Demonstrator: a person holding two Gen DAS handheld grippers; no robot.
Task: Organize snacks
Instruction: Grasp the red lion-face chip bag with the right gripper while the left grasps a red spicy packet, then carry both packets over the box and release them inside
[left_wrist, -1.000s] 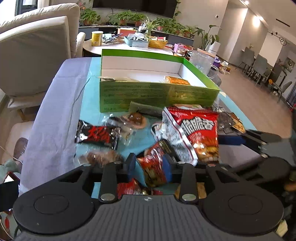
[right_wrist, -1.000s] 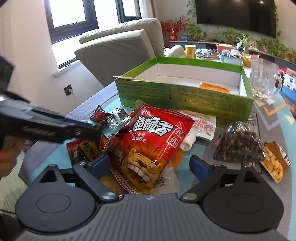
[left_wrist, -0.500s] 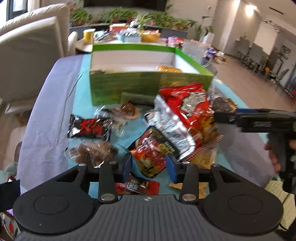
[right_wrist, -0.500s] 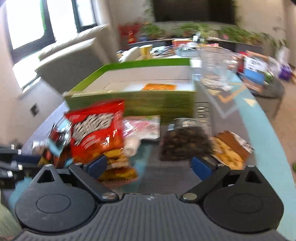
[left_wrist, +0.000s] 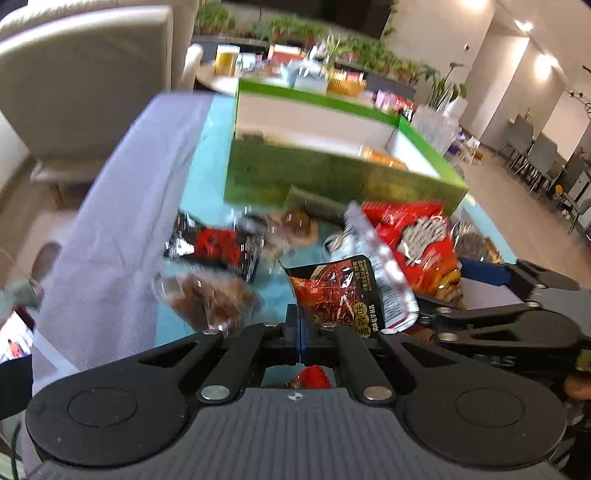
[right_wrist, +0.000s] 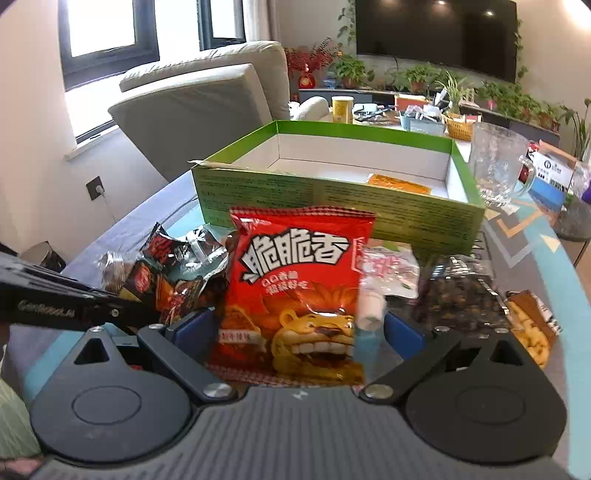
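Note:
My left gripper (left_wrist: 300, 326) is shut on the bottom edge of a small red spicy snack packet (left_wrist: 334, 291), held up off the table. My right gripper (right_wrist: 295, 328) has its jaws wide apart, with a big red lion chip bag (right_wrist: 295, 284) standing upright between them; whether the pads touch it is unclear. That bag also shows in the left wrist view (left_wrist: 413, 240). The open green cardboard box (right_wrist: 332, 199) stands behind the snack pile and holds an orange packet (right_wrist: 399, 182). It also shows in the left wrist view (left_wrist: 314, 177).
Loose snacks lie on the teal table: a black-red packet (left_wrist: 218, 245), a brown clear bag (left_wrist: 210, 299), a dark nut bag (right_wrist: 461, 295), a cracker pack (right_wrist: 530, 328). A glass mug (right_wrist: 498, 166) stands right of the box. A grey cloth (left_wrist: 122, 236) covers the left side.
My left gripper has closed on the small red packet and lifted it. The right gripper has swung back, and the lion bag now stands upright between its jaws.

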